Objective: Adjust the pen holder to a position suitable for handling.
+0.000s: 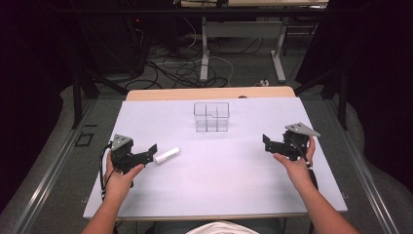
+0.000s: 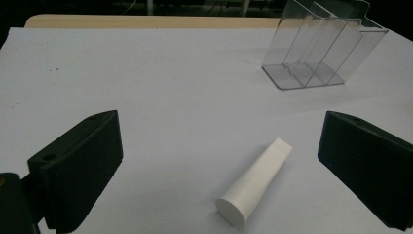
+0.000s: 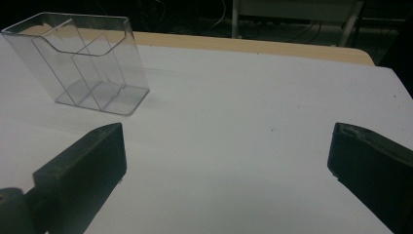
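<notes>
The white tube (image 2: 254,183) lies on its side on the white counter (image 1: 219,185), untouched, between the wide-spread jaws of the left gripper (image 2: 219,170) and apart from both, so it has not been grasped yet. The clear divided organizer (image 1: 211,116) stands empty near the counter's far edge, well apart from the tube. The right gripper (image 1: 274,142) hovers with jaws fully apart and holds nothing, so gripping, carrying and placing all seem left to do.

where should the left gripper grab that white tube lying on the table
Grip the white tube across its round mid-body, coming down from above with the jaws on its two long sides. It lies flat on the white table, just ahead of the open left gripper, and its flattened far end offers less to pinch.
</notes>
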A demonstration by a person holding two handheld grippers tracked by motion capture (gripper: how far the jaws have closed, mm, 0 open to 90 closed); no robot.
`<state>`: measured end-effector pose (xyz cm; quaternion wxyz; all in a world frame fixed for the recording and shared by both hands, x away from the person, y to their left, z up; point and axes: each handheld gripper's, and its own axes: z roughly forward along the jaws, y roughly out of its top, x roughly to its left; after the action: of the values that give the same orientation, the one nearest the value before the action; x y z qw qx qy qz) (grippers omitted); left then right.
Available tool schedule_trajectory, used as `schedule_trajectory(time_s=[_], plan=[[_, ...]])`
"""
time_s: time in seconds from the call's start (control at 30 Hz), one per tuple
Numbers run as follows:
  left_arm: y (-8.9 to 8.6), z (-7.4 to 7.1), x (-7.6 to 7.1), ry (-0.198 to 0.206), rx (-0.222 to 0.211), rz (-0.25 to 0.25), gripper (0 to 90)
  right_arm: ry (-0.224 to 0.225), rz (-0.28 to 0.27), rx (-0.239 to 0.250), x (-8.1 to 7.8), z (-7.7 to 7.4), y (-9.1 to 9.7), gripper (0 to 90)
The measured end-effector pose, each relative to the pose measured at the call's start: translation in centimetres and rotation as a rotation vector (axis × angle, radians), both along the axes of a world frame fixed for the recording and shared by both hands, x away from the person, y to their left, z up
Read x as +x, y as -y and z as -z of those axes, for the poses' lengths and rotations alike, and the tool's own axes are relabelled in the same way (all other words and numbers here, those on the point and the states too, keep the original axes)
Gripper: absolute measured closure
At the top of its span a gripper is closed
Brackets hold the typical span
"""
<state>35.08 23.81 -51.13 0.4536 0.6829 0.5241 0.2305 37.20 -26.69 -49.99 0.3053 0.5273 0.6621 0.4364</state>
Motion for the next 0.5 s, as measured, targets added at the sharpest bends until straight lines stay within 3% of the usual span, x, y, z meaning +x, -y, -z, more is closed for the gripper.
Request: schedule_trajectory(time_s=[0.2, 0.3, 0.5], plan=[[-0.1, -0.1, -0.2, -0.003, -0.025, 0.019, 2.5, 0.003, -0.028, -0.024, 0.8, -0.9, -1.6, 1.1], [-0.1, 0.0, -0.1, -0.012, -0.024, 0.021, 2.5, 0.0, -0.034, -0.02, 1.5, -1.9, -3.2, 1.7], [-0.1, 0.1, -0.2, 0.0, -0.002, 0.018, 2.5, -0.025, -0.099, -0.026, 2.7, -2.9, -5.6, 1.5]])
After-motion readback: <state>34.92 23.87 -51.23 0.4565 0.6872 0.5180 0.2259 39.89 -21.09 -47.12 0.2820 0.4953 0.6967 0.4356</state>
